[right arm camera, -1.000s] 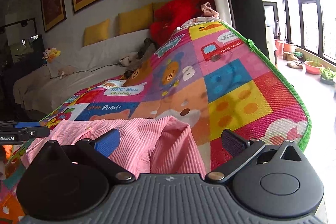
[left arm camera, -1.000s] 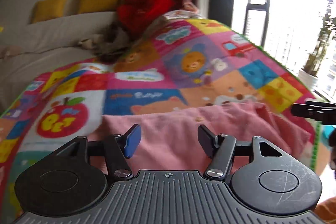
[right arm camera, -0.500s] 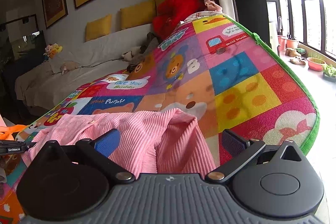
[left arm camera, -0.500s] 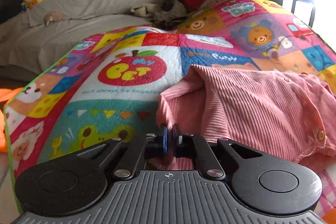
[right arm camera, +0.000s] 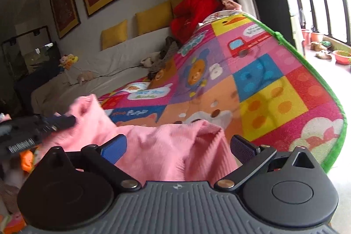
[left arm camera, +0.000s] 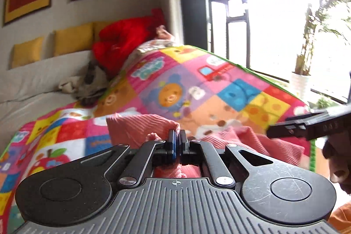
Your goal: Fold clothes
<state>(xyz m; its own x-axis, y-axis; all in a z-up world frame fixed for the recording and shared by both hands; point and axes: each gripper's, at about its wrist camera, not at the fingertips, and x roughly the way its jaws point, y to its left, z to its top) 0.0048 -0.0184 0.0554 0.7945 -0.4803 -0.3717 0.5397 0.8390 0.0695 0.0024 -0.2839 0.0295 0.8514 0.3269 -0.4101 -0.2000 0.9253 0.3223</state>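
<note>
— What colour is the shirt (right arm camera: 153, 146) showing?

— It is showing pink, with thin ribbed lines running along it.

— And the mat (right arm camera: 274, 102) under it?

— It is glowing with squares of pink, yellow, blue, orange and purple, with a green edge going round. Little bears and a red truck are smiling on it.

— The cushions (right arm camera: 153, 16)?

— They are looking yellow, beside a red heap (left arm camera: 125, 36). The pads (right arm camera: 114, 147) are shining blue.
</note>
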